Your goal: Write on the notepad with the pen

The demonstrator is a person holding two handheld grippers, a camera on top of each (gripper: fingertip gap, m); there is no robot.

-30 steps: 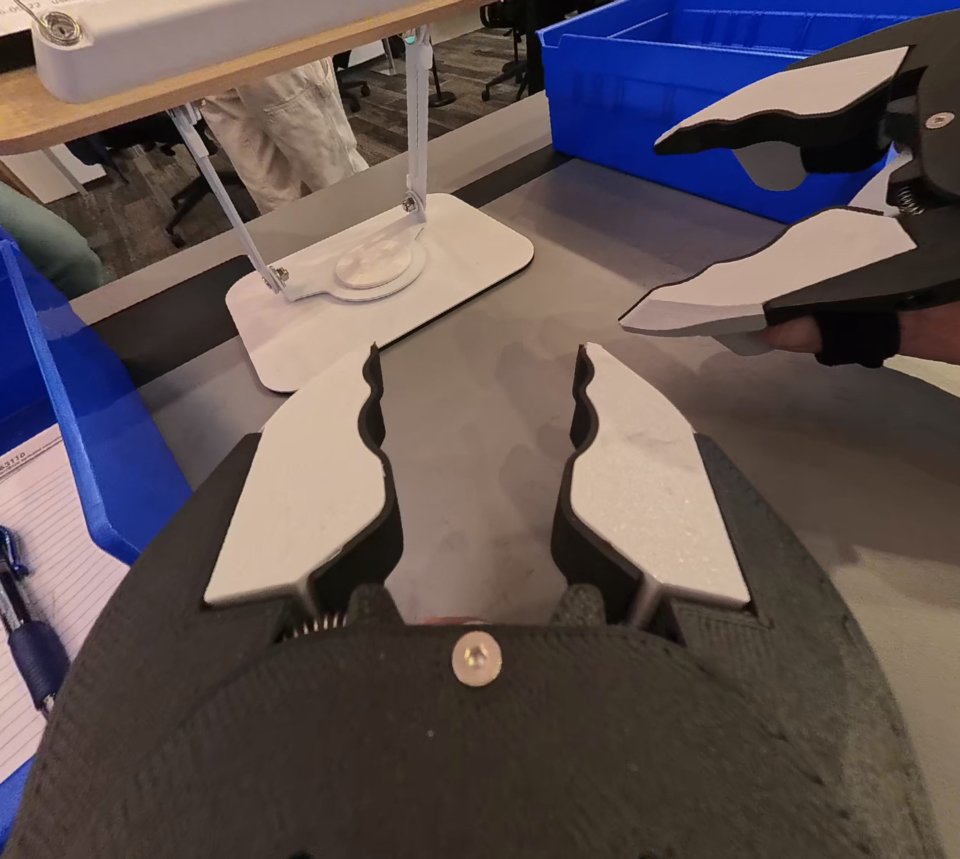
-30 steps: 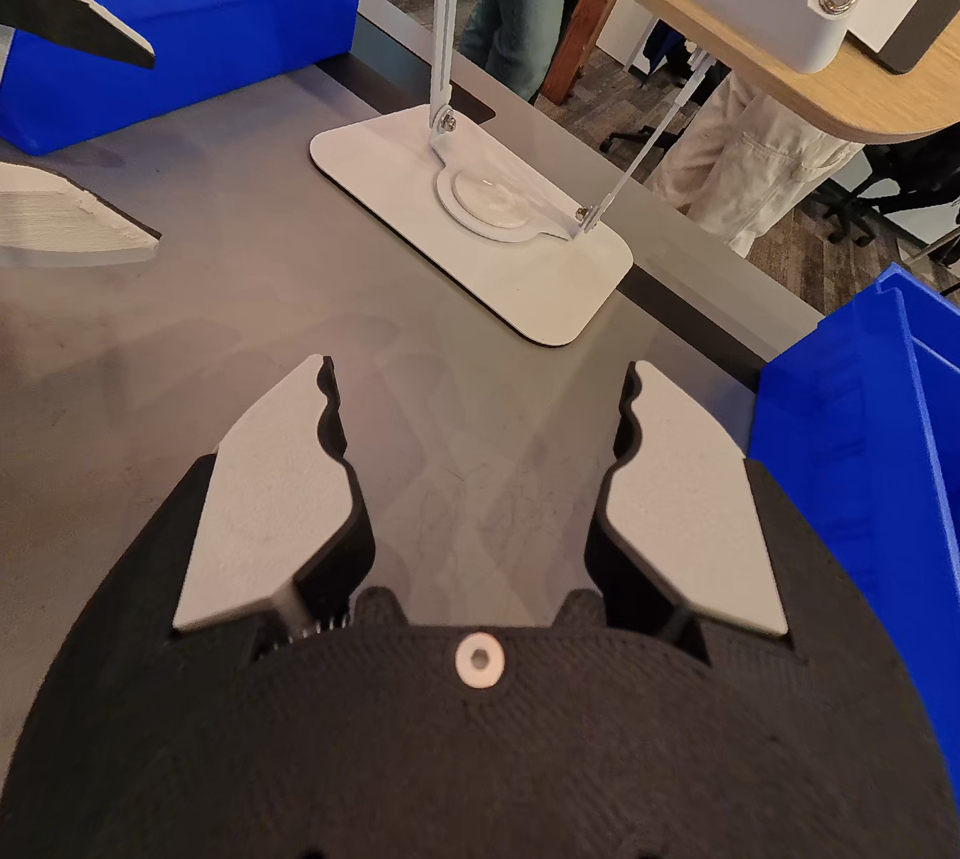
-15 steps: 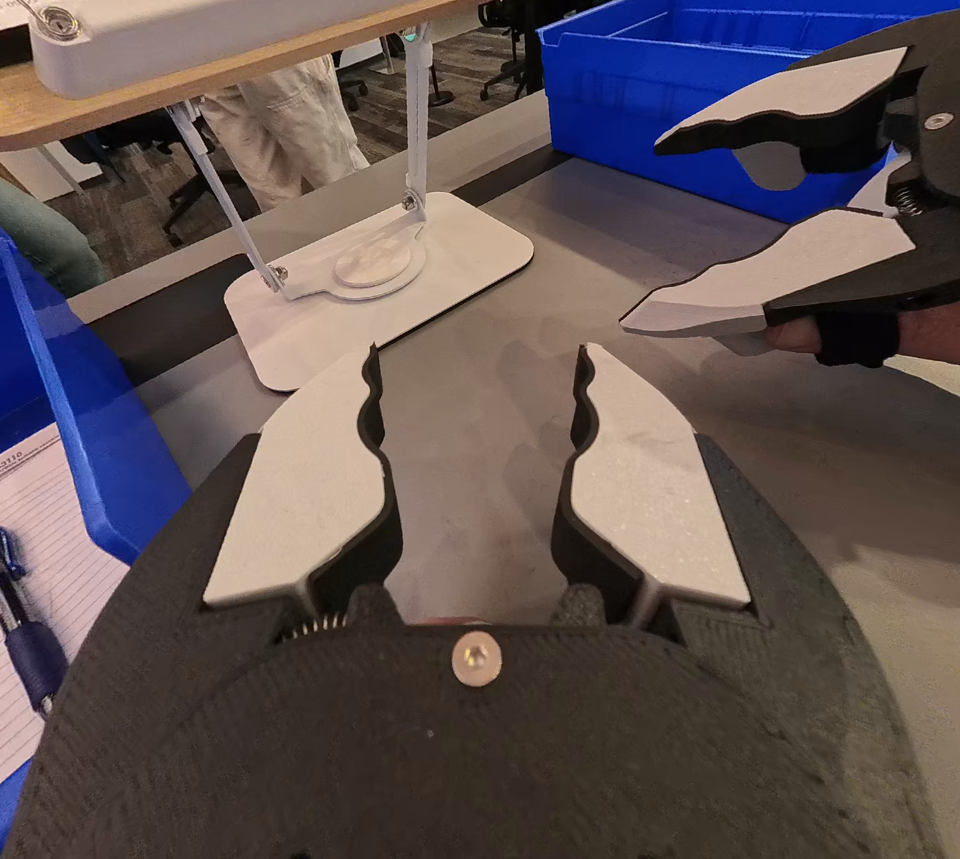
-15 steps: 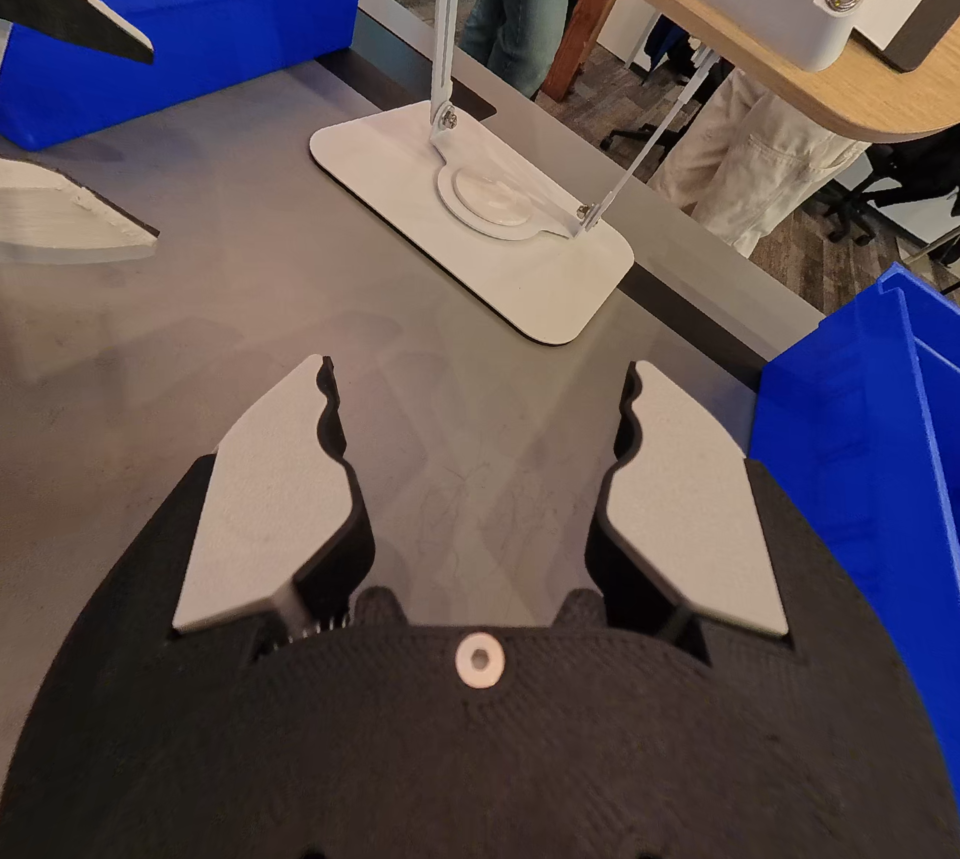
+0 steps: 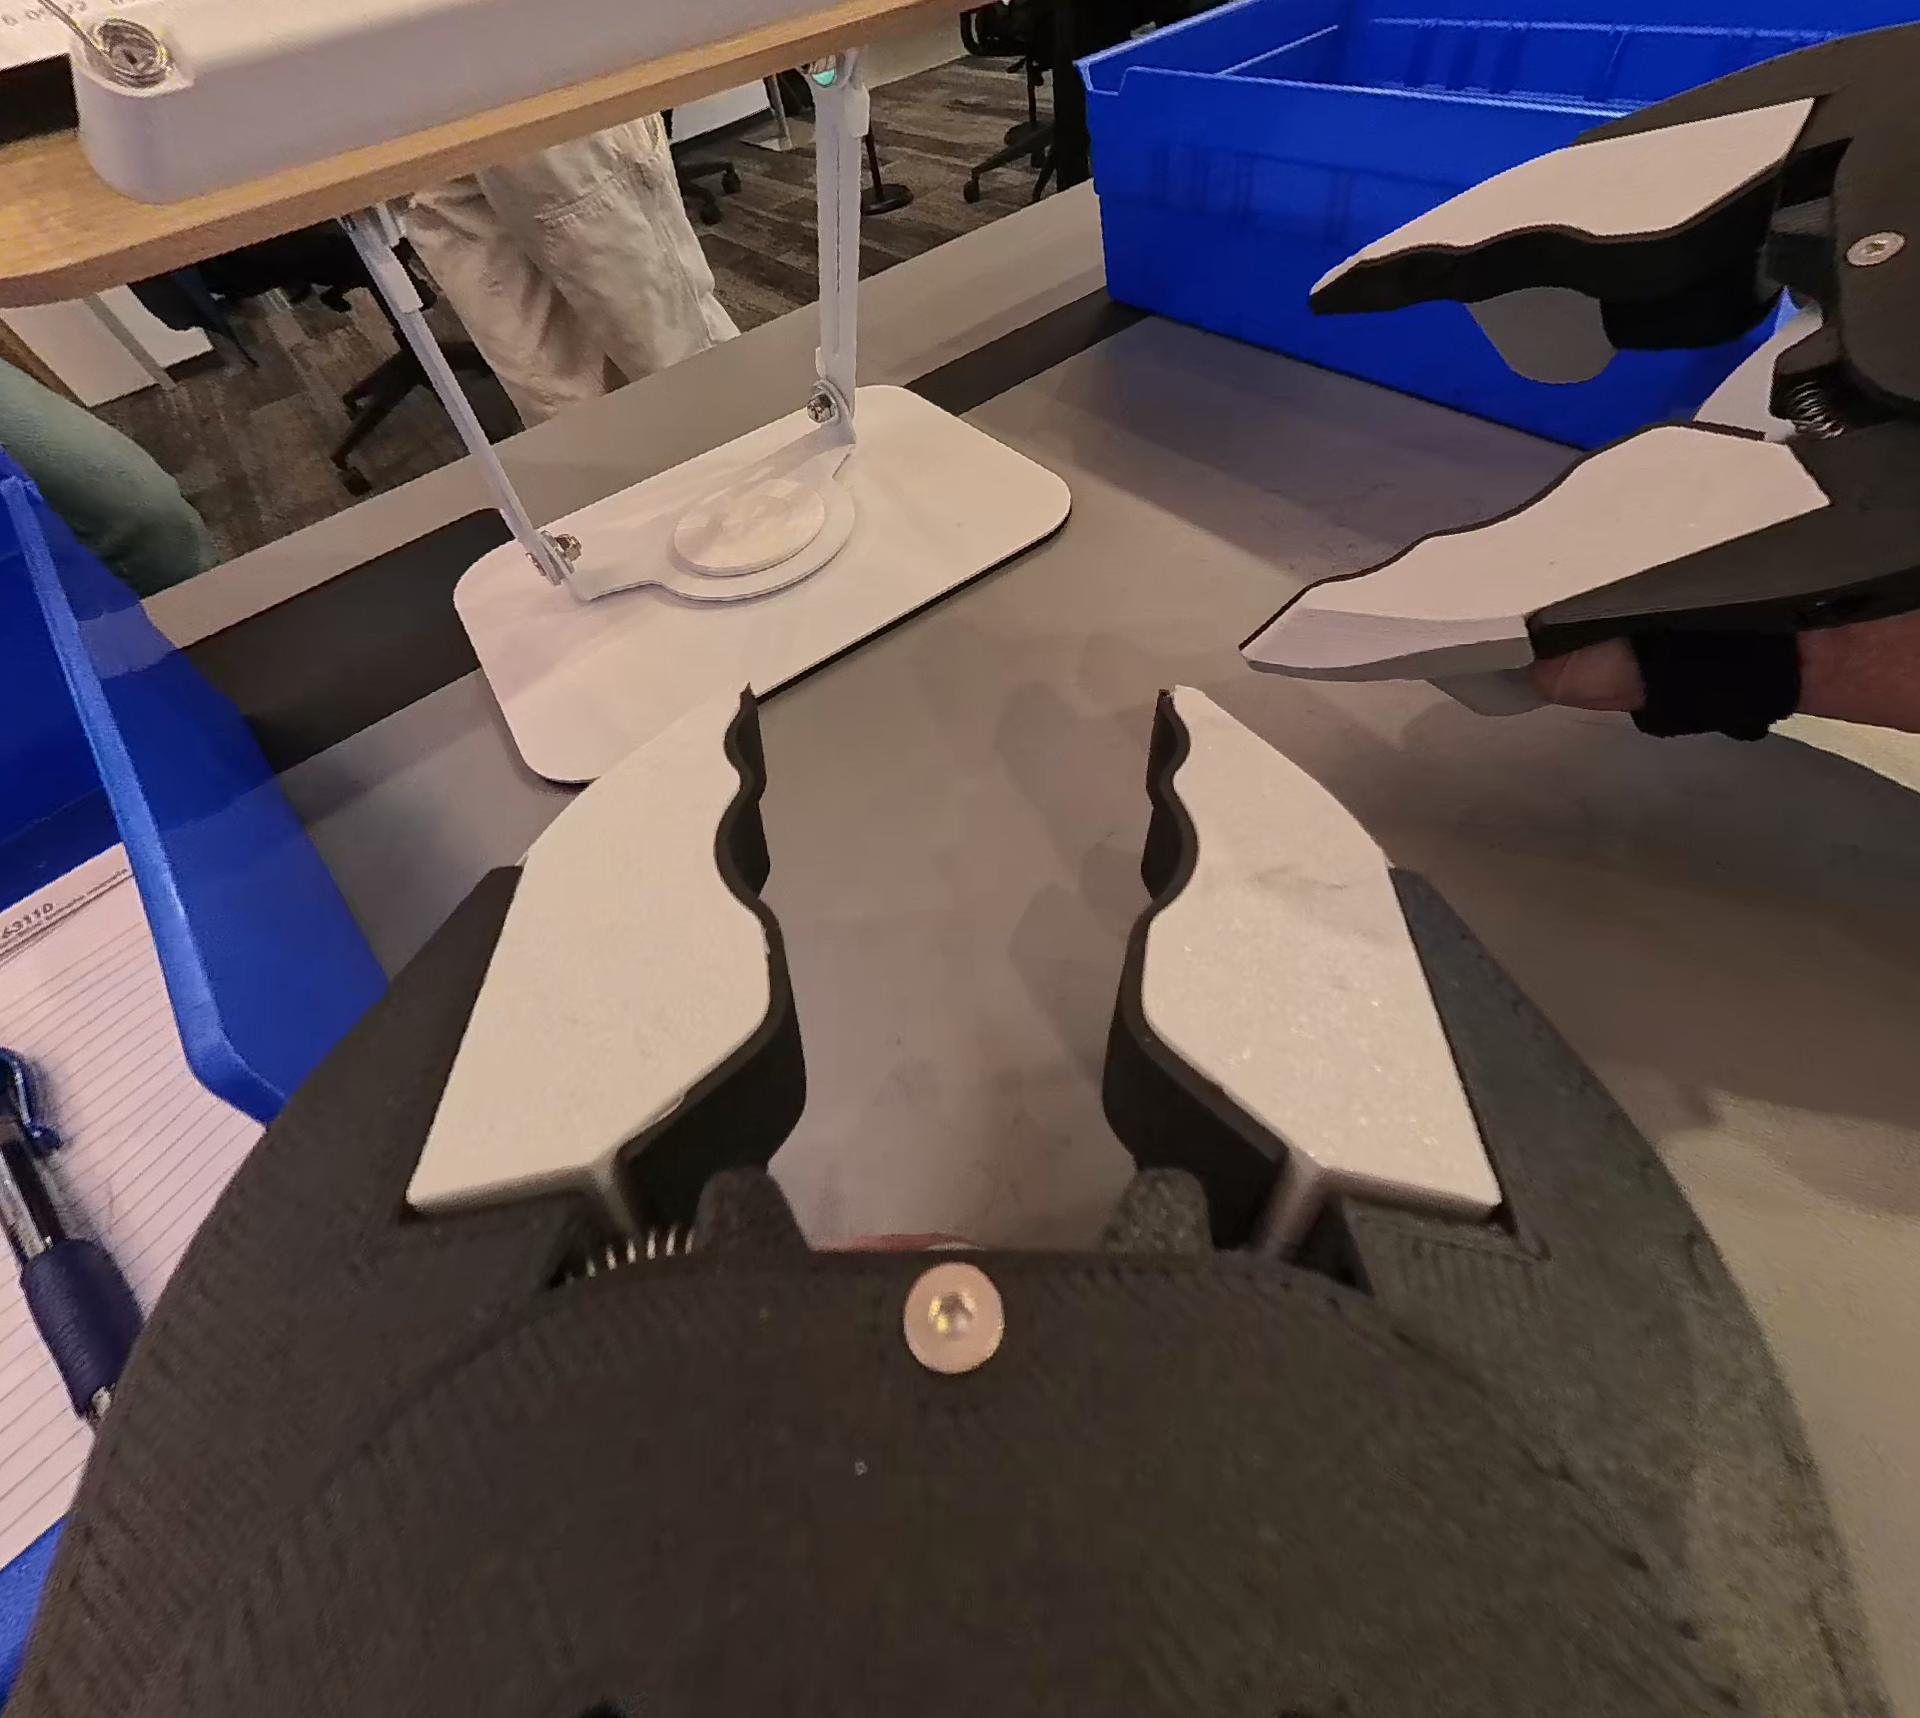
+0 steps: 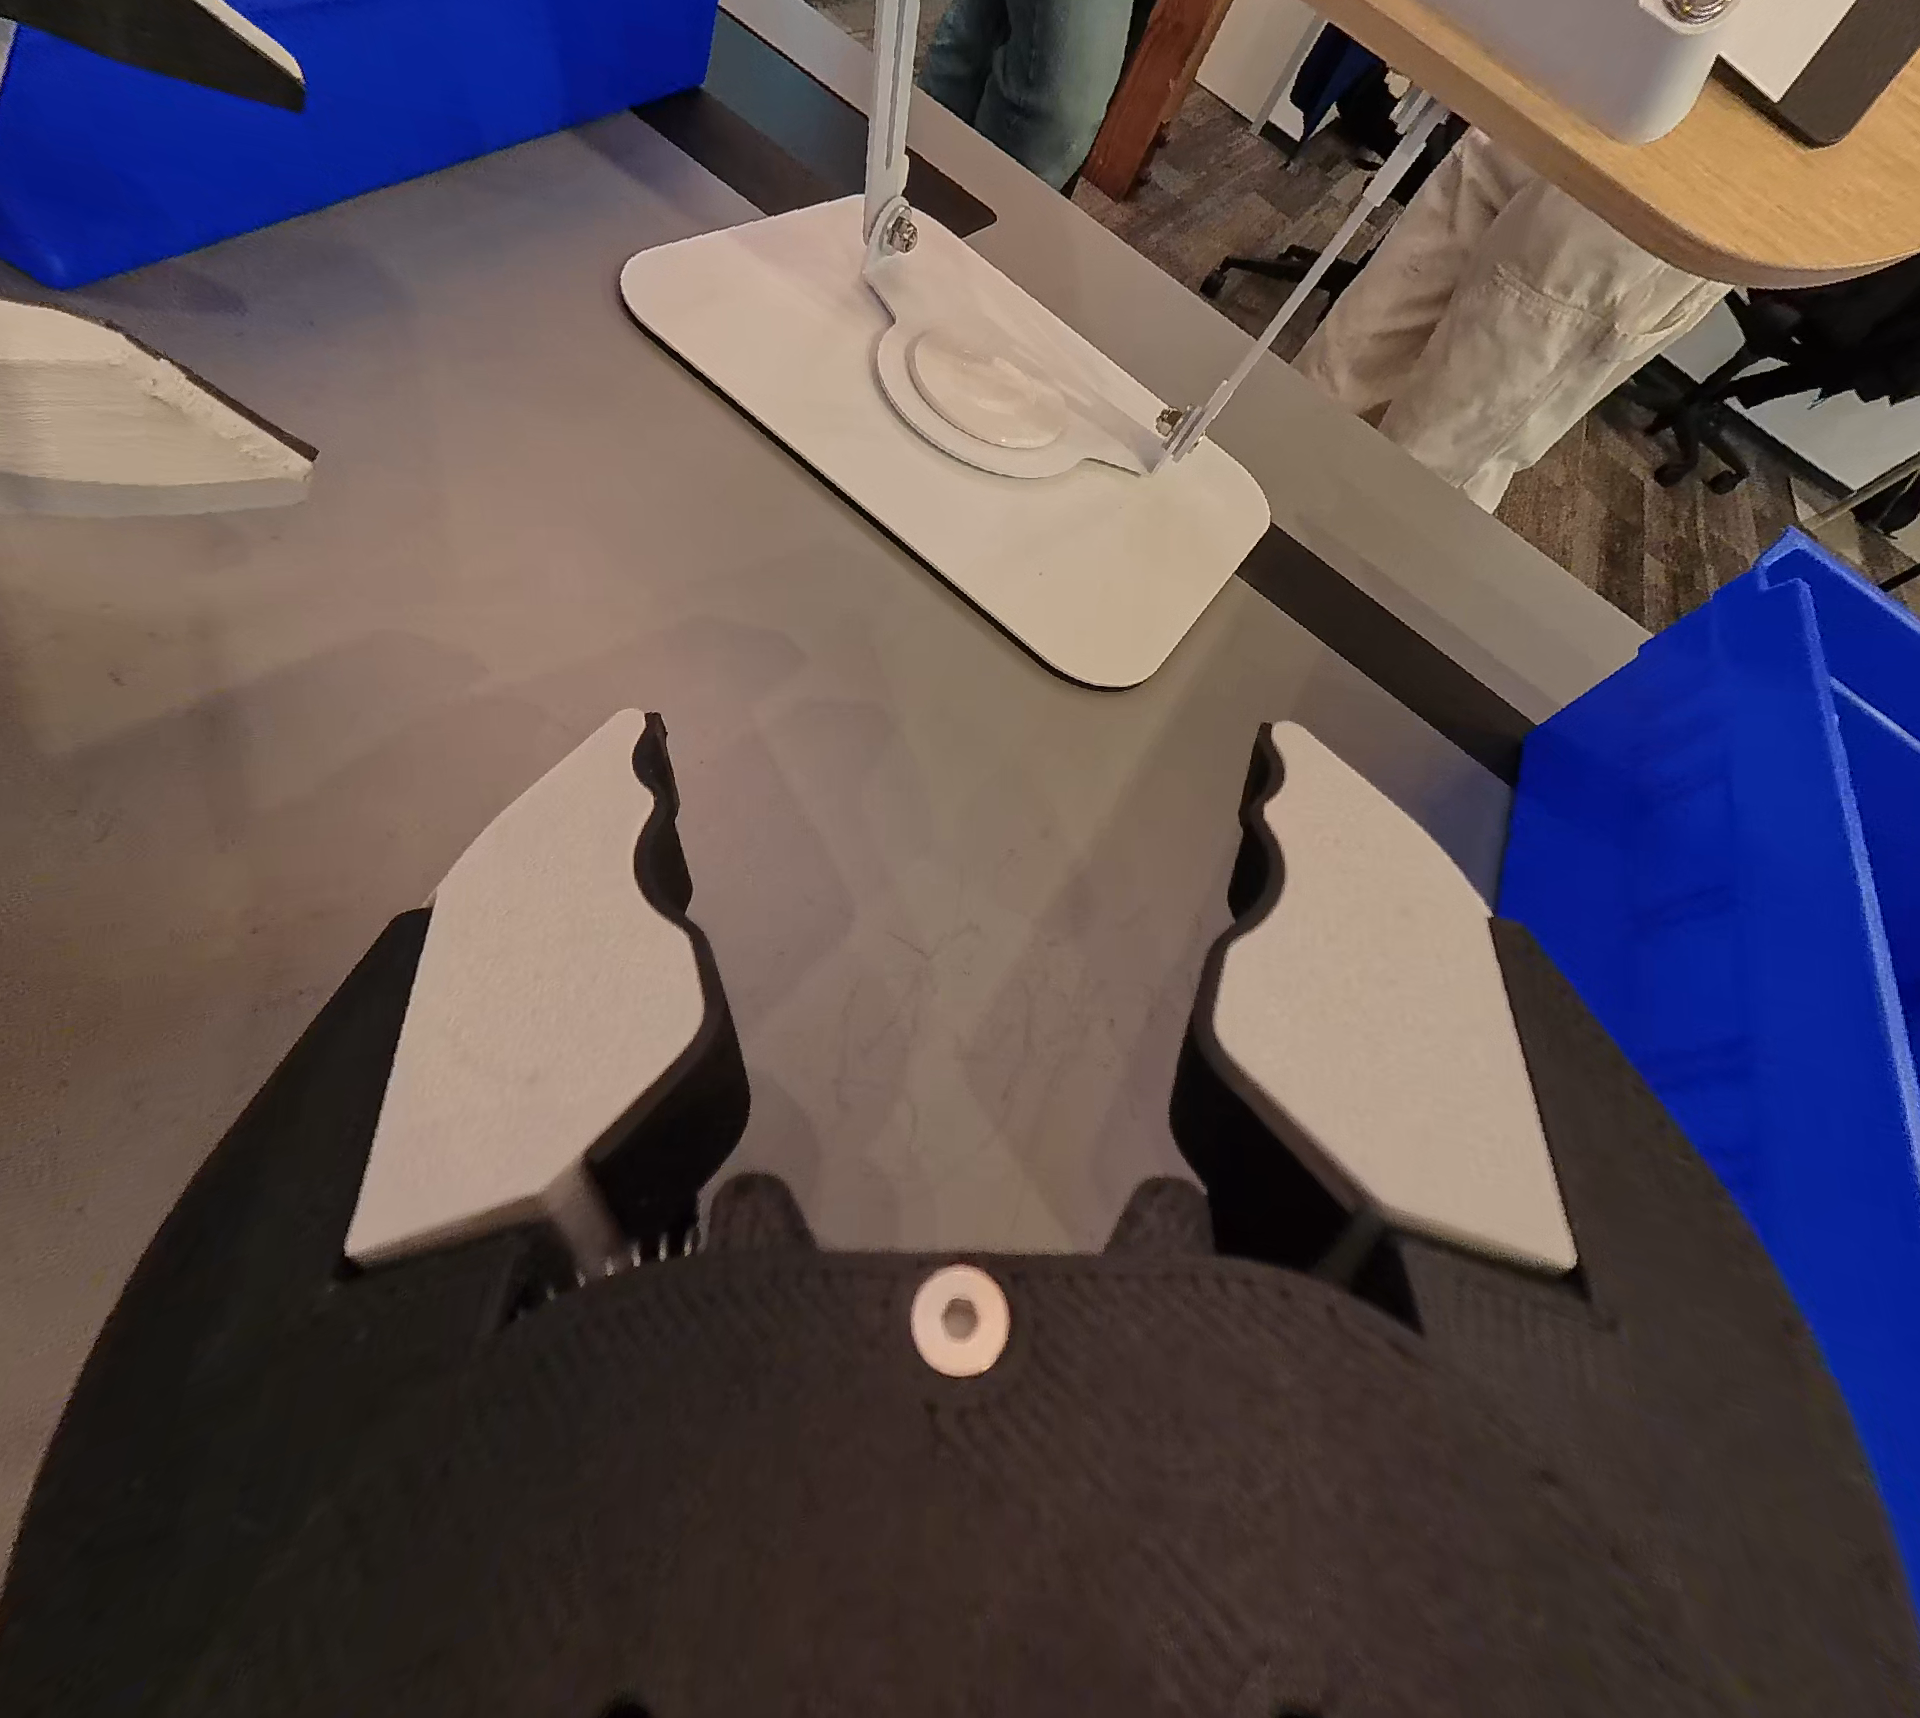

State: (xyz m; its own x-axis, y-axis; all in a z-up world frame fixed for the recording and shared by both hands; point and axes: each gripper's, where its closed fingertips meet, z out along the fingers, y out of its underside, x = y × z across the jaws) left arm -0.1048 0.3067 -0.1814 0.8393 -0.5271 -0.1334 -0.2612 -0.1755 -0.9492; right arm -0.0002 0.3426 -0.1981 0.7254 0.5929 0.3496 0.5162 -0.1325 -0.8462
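Notepad (image 5: 73, 1097) with pen (image 5: 62, 1284) in blue bin (image 5: 208, 889) | grey tabletop (image 5: 956, 837) | office behind

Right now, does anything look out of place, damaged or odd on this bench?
Nothing stands out. The pen lies on the notepad inside the blue bin; both grippers, left and right, are open and empty.

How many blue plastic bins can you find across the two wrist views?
2. One blue bin stands on the table's right side, behind the right claw. The other blue bin is at the left, holding the notepad. More may be hidden.
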